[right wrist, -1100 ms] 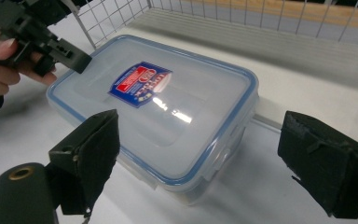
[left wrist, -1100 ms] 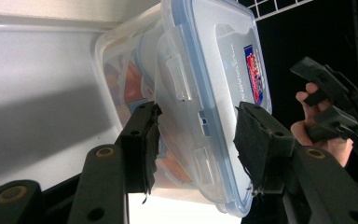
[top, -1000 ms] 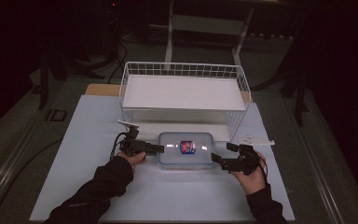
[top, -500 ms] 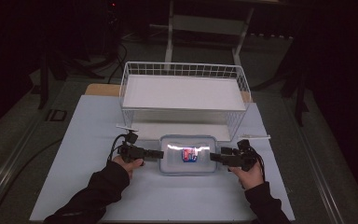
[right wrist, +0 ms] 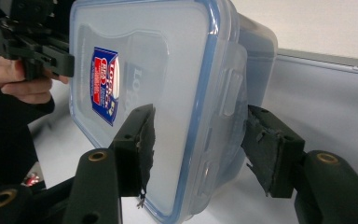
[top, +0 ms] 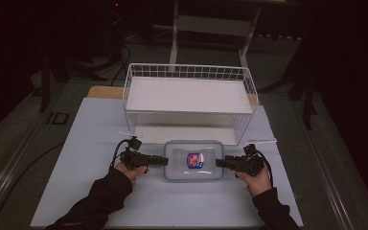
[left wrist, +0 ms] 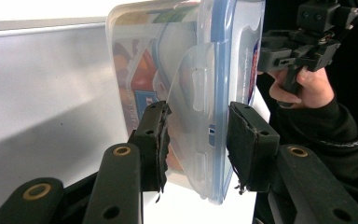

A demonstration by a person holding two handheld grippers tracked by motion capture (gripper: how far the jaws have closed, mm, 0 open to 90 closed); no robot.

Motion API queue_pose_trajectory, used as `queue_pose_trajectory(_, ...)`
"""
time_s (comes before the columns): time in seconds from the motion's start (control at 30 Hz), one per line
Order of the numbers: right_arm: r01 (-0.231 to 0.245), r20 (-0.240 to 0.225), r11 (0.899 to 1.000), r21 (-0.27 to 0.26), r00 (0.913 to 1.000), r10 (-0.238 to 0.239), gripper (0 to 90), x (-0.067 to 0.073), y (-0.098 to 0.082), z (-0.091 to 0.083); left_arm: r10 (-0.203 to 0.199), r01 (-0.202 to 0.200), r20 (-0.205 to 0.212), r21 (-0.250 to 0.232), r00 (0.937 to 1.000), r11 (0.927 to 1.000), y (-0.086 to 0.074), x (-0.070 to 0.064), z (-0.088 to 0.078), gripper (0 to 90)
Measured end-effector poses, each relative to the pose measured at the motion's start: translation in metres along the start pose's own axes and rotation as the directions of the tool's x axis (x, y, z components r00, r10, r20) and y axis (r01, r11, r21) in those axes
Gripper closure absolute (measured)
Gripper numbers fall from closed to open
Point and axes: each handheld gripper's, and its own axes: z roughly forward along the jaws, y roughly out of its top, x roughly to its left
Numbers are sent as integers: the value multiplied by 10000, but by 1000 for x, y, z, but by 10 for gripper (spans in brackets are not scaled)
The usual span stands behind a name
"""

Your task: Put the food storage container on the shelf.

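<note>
A clear plastic container (top: 193, 160) with a blue-rimmed lid and a red-and-blue label sits between my two grippers, in front of the white wire basket (top: 187, 70). My left gripper (top: 166, 160) is shut on its left end; its jaws clamp the side latch of the container (left wrist: 186, 70). My right gripper (top: 218, 163) is shut on the opposite end, one jaw on the lid and one under the base of the container (right wrist: 168, 70). In the left gripper view my left gripper (left wrist: 196, 140) faces the right gripper (left wrist: 303, 42). My right gripper (right wrist: 198, 149) faces the left gripper (right wrist: 28, 42).
The basket stands at the back of the white table (top: 91, 143), its open front facing the container, with a white shelf board inside. Dark floor and stand legs lie beyond the table. Bare tabletop stretches to the left, to the right and toward the near edge.
Both grippers and the container between them have shifted slightly toward the person's side. The two hands have drawn in a little against the container's ends.
</note>
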Motion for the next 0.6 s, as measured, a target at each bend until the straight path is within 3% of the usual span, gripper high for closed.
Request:
queue_pose_trajectory(0.27,147,226,9999,55,9996,-148,461,8,-3,-3,850,-866,-754,-181,9935,9961,0,-16,-3,585)
queue_pose_trajectory(0.43,353,246,9990,-286,9991,-346,462,8,2,-6,1137,-1169,-897,-308,9894,9927,5,-21,-5,584)
queue_pose_trajectory(0.6,722,384,9959,-553,9968,-702,463,10,13,-6,1551,-1632,-1075,-708,9820,9841,13,-20,-7,582)
